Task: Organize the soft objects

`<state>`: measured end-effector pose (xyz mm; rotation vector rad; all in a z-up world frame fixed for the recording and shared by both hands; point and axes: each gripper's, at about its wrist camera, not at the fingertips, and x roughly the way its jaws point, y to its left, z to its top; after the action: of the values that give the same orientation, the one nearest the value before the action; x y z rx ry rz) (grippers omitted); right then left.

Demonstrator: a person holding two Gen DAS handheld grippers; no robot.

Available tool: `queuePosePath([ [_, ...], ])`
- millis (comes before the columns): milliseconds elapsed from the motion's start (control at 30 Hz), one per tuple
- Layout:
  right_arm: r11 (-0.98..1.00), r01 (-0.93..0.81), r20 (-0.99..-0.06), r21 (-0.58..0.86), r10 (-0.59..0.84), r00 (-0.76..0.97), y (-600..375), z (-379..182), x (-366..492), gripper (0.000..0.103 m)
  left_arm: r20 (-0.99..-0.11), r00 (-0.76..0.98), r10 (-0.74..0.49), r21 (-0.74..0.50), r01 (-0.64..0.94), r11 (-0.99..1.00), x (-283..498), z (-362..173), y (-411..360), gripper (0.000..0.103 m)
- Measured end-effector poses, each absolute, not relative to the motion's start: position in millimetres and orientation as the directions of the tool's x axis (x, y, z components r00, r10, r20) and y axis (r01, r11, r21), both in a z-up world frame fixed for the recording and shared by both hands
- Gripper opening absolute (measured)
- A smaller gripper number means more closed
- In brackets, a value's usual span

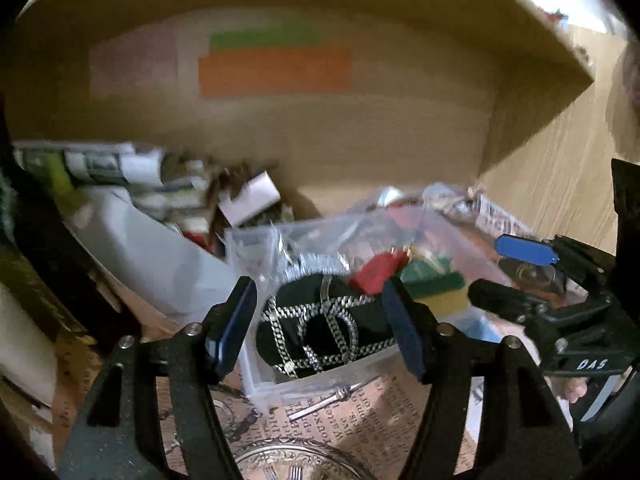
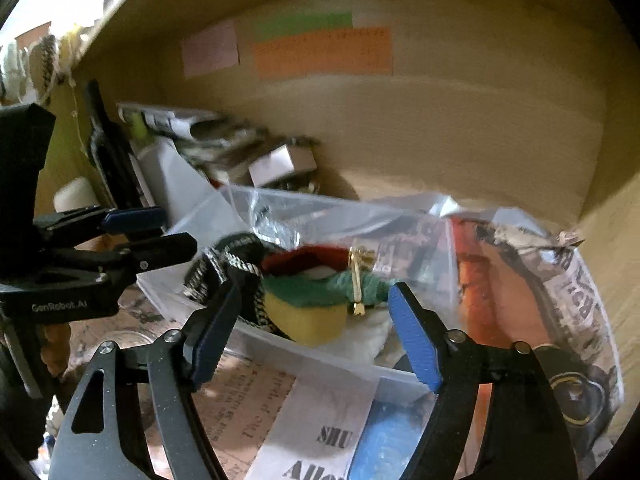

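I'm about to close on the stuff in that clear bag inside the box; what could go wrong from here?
Both grippers, left and right, have open jaws and grip nothing.

1. The clear plastic bag drapes loosely over the contents, so the jaws may pinch film rather than the items inside it.
2. The silver chain on the black item could snag a jaw.
3. The two grippers sit close side by side, so they may collide on closing in.

Black pouch (image 1: 320, 328) with silver chain lattice — beside it a red, green and yellow plush (image 2: 308, 300).
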<state>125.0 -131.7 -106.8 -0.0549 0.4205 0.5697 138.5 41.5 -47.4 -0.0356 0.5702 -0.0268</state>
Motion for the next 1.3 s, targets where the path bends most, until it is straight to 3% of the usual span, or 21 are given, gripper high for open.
queuePosePath([
  [200,0.854,-0.517,-0.271,0.067,0.514,0.814,-152.3,-74.1,90.7,0.075,-0.41,0.912,0.006,-0.012,-0.012,1.0,101.6,-16.1,32.9,0.075],
  [300,0.862,-0.503,-0.205,0.065,0.505,0.839,-160.2,-60.8,74.6,0.083,-0.356,0.934,0.005,-0.011,-0.009,1.0,84.0,-2.9,28.6,0.076],
  [433,0.865,-0.498,-0.148,0.064,0.502,0.852,-166.9,-48.9,56.6,0.083,-0.3,0.954,0.011,-0.015,-0.016,1.0,65.2,8.0,26.6,0.09],
  [500,0.865,-0.498,-0.131,0.065,0.502,0.855,-167.8,-46.8,51.3,0.086,-0.276,0.961,0.012,-0.016,-0.018,1.0,56.1,12.2,25.1,0.094],
  [600,0.867,-0.494,-0.103,0.065,0.499,0.861,-168.6,-45.4,42.2,0.1,-0.257,0.966,0.017,-0.02,-0.023,1.0,46.8,15.4,22.0,0.102],
  [633,0.869,-0.491,-0.094,0.065,0.495,0.864,-168.2,-45.5,39.7,0.103,-0.254,0.967,0.02,-0.019,-0.025,1.0,45.8,15.3,21.2,0.102],
  [1300,0.868,-0.491,-0.098,0.076,0.497,0.862,-166.5,-49.6,27.7,0.103,-0.262,0.965,0.016,-0.028,-0.025,0.999,37.1,11.0,16.1,0.103],
])
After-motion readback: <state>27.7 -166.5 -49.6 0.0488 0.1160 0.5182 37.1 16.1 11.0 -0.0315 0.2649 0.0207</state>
